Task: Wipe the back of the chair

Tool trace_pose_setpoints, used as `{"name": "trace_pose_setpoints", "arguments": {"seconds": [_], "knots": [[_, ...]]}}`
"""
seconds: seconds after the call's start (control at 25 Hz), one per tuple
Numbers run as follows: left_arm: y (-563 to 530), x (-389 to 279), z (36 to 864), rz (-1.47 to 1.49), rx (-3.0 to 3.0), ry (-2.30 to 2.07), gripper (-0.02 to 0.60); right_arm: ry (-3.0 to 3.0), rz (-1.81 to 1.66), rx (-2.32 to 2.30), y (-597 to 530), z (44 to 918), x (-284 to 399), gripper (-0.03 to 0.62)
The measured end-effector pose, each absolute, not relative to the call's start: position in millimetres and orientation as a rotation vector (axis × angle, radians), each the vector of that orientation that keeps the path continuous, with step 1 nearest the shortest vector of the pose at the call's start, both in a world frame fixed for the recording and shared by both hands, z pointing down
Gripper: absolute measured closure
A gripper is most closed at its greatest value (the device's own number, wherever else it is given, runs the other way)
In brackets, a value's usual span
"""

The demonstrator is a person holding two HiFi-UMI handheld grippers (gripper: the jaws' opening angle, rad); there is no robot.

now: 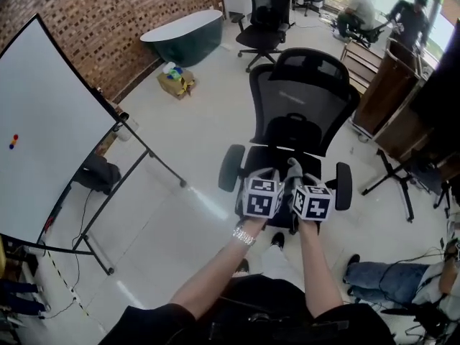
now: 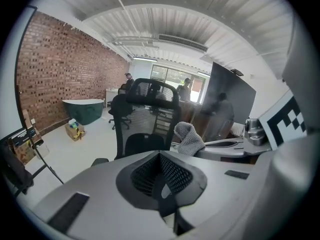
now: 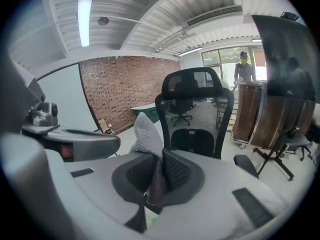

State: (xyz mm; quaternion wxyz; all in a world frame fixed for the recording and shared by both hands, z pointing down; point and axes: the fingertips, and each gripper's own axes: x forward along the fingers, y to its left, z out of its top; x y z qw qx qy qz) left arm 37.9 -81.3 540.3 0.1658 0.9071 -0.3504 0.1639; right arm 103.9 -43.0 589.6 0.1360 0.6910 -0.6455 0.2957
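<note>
A black mesh office chair (image 1: pixel 302 99) stands ahead of me with its seat toward me; its backrest also shows in the left gripper view (image 2: pixel 150 114) and the right gripper view (image 3: pixel 197 114). My right gripper (image 1: pixel 293 169) is shut on a grey knitted cloth (image 3: pixel 146 134), which sticks up between its jaws. The cloth (image 2: pixel 190 138) shows to the right in the left gripper view. My left gripper (image 1: pixel 267 175) is shut with nothing in it. Both grippers hover side by side over the seat's front edge, short of the backrest.
A whiteboard on a stand (image 1: pixel 43 128) is at the left. A green bathtub (image 1: pixel 185 36) and a small box (image 1: pixel 176 81) lie by the brick wall. Wooden cabinets (image 1: pixel 392 92), a tripod stand (image 1: pixel 392 178) and people (image 1: pixel 359 9) are at the right and back. Another chair (image 1: pixel 264 16) stands behind.
</note>
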Motion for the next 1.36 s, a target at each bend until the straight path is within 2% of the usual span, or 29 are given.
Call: {"name": "trace_pose_setpoints", "arguments": {"seconds": [0.36,1.0,1.36], "knots": [[-14,24,526,0.502,2.621,-0.913,0.58,-1.889,0.797,2.022,10,551,78,0.577],[-13,50,507,0.465,2.634,-0.988,0.58,-1.972,0.808,1.978,16,541,100,0.578],[-21,43,513,0.448,2.635,-1.004,0.58,-2.009,0.776,1.953,5,543,87,0.578]]}}
